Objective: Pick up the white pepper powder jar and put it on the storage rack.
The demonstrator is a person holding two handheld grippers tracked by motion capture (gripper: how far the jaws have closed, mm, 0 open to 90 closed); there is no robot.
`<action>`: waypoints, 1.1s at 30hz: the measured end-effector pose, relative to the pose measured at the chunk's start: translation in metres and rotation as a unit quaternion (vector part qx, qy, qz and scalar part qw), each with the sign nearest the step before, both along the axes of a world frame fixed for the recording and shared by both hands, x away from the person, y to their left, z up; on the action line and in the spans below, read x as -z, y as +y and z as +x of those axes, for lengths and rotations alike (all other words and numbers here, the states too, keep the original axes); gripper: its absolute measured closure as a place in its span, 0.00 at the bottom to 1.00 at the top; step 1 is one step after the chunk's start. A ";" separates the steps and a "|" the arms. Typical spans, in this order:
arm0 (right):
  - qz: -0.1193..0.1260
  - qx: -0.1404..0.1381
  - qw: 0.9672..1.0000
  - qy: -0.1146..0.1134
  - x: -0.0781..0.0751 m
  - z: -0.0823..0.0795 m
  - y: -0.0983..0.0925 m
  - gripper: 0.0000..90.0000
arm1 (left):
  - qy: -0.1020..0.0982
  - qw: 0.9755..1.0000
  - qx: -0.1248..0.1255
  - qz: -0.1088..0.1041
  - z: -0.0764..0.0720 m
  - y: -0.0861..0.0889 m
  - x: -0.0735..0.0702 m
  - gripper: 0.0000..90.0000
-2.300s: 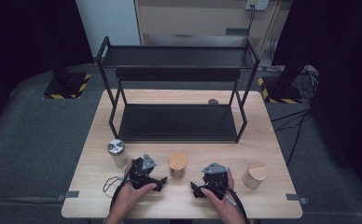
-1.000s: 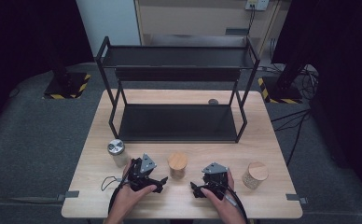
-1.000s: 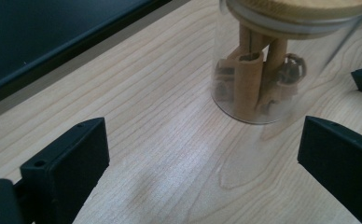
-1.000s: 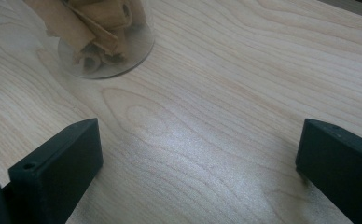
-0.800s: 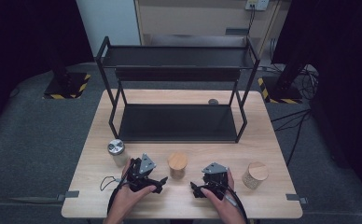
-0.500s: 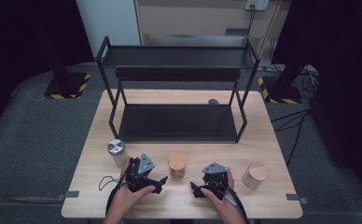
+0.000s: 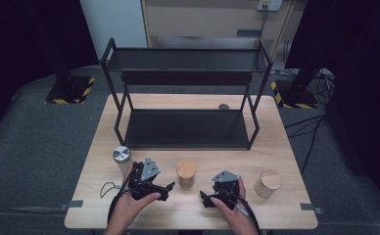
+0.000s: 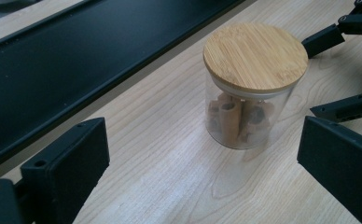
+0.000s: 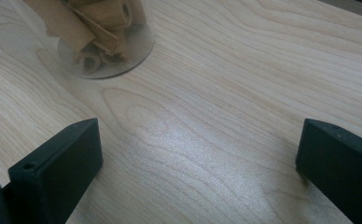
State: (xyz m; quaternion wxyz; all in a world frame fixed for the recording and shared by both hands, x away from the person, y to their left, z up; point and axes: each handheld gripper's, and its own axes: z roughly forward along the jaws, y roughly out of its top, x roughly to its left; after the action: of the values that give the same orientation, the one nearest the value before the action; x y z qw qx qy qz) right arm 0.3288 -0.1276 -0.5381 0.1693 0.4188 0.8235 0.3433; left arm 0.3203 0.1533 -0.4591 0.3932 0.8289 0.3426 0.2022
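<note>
The clear glass jar with a round bamboo lid (image 7: 186, 173), holding brown rolled sticks, stands at lower centre of the high view on the pale wooden surface (image 7: 276, 147). The left tool (image 7: 164, 189), jaws spread wide, sits just beside it; the right tool (image 7: 205, 199), likewise released, rests nearby. The black metal shelf rack (image 7: 185, 78) stands behind.

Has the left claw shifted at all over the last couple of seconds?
No. The left claw sits at the same spot between the metal-lidded jar and the bamboo-lidded jar, open and pointing at the latter.
</note>
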 end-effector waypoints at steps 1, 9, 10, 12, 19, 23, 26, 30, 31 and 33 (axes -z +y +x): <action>0.000 0.000 1.000 0.000 0.000 0.000 0.000 0.00 | -0.001 1.000 0.000 0.000 0.000 0.000 -0.001 0.01; 0.000 0.000 1.000 0.000 0.000 0.000 0.000 0.00 | -0.003 1.000 -0.001 -0.001 0.002 0.003 -0.007 0.01; 0.000 0.000 1.000 0.000 0.000 0.000 0.000 0.00 | -0.004 1.000 -0.002 0.000 0.002 0.003 -0.008 0.01; 0.000 0.000 1.000 0.000 0.000 0.000 0.000 0.00 | -0.004 1.000 -0.002 -0.001 0.002 0.003 -0.009 0.01; 0.000 0.000 1.000 0.001 0.000 0.000 0.000 0.00 | -0.011 1.000 -0.006 -0.006 0.002 0.006 -0.017 0.01; 0.000 0.000 1.000 0.001 0.000 0.000 0.000 0.00 | -0.015 1.000 -0.010 -0.009 0.002 0.010 -0.021 0.01; 0.000 0.000 1.000 0.001 0.000 0.000 0.000 0.00 | -0.017 1.000 -0.012 -0.010 0.002 0.012 -0.025 0.01; 0.000 0.000 1.000 0.001 0.000 0.000 0.000 0.00 | -0.018 1.000 -0.013 -0.004 0.002 0.014 -0.027 0.01; 0.000 0.000 1.000 0.001 0.000 0.000 0.000 0.00 | -0.019 1.000 -0.013 -0.004 0.002 0.014 -0.028 0.01; 0.000 0.000 1.000 0.001 0.000 0.000 0.000 0.00 | -0.020 1.000 -0.016 -0.008 0.003 0.016 -0.029 0.01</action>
State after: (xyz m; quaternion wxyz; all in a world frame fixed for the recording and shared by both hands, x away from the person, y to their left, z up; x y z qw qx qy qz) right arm 0.3285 -0.1276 -0.5381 0.1689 0.4193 0.8235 0.3427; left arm 0.3230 0.1691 -0.4299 0.4030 0.8164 0.3491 0.2220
